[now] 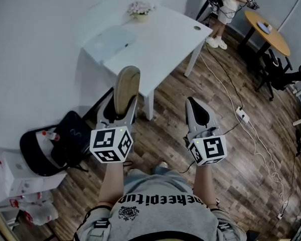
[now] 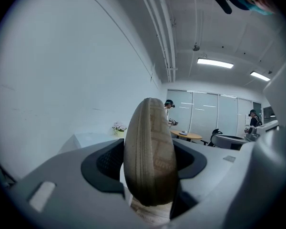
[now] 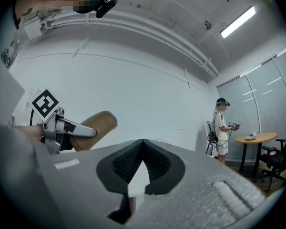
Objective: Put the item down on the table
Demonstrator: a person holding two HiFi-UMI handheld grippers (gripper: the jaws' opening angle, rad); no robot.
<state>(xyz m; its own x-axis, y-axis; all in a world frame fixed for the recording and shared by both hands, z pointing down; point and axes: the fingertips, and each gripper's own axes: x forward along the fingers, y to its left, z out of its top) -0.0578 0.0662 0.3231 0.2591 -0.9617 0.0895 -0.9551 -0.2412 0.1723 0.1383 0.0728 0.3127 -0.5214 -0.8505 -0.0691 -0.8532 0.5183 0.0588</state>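
Note:
A tan oval zippered case (image 1: 126, 88) stands on edge between the jaws of my left gripper (image 1: 121, 107), which is shut on it; the left gripper view shows the tan case (image 2: 150, 151) filling the gap between the pads. It is held in the air before the near edge of the white table (image 1: 160, 44). My right gripper (image 1: 196, 110) is shut and empty, to the right of the left one, over the wood floor. From the right gripper view the case (image 3: 93, 128) and the left gripper (image 3: 62, 128) appear at left.
On the table lie a closed silver laptop (image 1: 110, 41) and a small flower pot (image 1: 140, 9). A black bag (image 1: 55, 142) and boxes sit on the floor at left. Cables (image 1: 241, 114) run across the floor. A person (image 1: 226, 9), a round wooden table (image 1: 266, 31) and a chair (image 1: 283, 77) stand at far right.

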